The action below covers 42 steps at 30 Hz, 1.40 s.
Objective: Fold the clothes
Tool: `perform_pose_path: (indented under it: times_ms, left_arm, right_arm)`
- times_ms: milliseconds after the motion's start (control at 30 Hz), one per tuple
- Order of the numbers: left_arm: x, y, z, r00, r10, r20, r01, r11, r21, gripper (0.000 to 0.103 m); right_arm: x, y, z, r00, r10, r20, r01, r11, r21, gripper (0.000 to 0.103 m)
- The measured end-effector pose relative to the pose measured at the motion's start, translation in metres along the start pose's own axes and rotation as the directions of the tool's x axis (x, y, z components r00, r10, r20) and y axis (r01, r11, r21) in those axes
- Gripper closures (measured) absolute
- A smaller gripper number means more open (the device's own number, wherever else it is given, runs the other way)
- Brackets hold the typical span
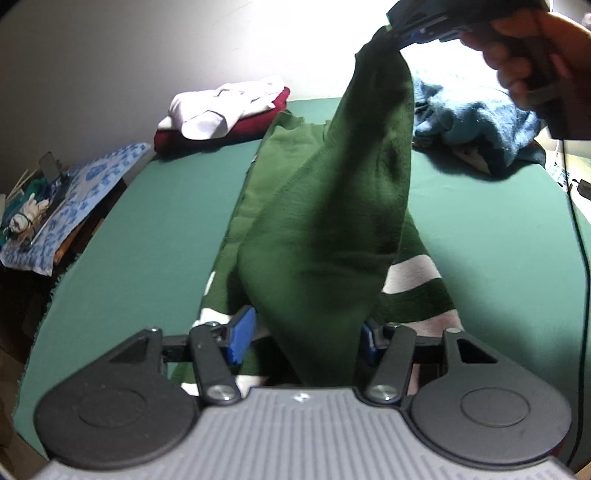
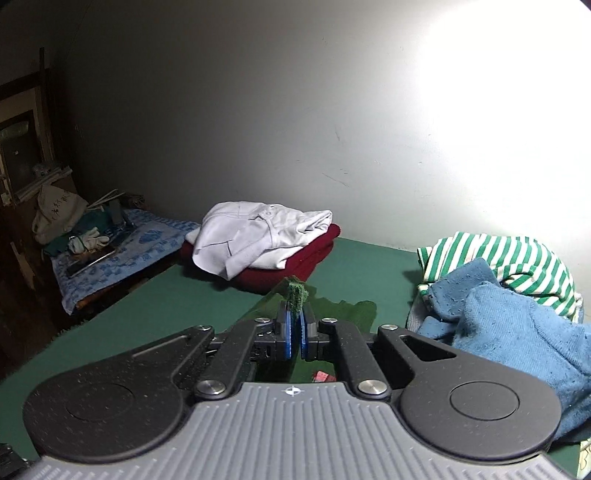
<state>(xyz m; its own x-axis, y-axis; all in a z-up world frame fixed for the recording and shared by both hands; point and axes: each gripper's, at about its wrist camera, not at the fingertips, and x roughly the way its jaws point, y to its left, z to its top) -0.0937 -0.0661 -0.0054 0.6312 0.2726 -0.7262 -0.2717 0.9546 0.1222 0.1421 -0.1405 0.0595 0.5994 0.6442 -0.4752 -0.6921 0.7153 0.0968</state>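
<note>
Left wrist view: left gripper [image 1: 303, 334] jaws spread wide, dark green garment [image 1: 332, 206] draped between fingers, not pinched. Garment rises ahead and right to right gripper [image 1: 402, 26], held by hand [image 1: 535, 62]; rest lies flat ahead on green table [image 1: 140, 229]. White-striped part underneath, extent unclear.

Right wrist view: right gripper [image 2: 294, 332] clamped on green cloth tuft [image 2: 295, 291]. Folded pile [image 2: 266, 240] ahead left, loose heap [image 2: 509, 295] right.

Judgement: fold mid-carry; next, lay lifted end over flat part. Garment edges hidden.
</note>
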Motion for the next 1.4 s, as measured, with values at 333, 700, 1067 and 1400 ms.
perform_pose_path:
  times_ms: [333, 700, 1067, 1400]
  left_arm:
    - [-0.001, -0.015, -0.001, 1.0, 0.008, -0.019, -0.008, 1.0, -0.022, 0.065]
    - [0.009, -0.05, 0.008, 0.999, -0.038, -0.007, 0.038, 0.999, 0.029, 0.087]
    - [0.013, -0.062, 0.008, 0.995, -0.098, -0.032, 0.099, 0.994, 0.036, 0.077]
    - [-0.005, -0.036, 0.019, 0.991, -0.131, 0.028, 0.131, 0.991, 0.003, 0.048]
  right_arm:
    - [0.025, -0.015, 0.001, 0.998, -0.055, -0.015, 0.055, 0.998, -0.008, 0.098]
    - [0.08, -0.034, 0.008, 0.999, -0.046, -0.022, 0.047, 0.998, 0.03, 0.098]
    - [0.133, -0.033, -0.009, 0.998, -0.029, -0.062, 0.029, 1.0, -0.004, 0.098]
    - [0.157, -0.046, -0.029, 0.985, -0.063, -0.161, 0.06, 0.998, -0.022, 0.089]
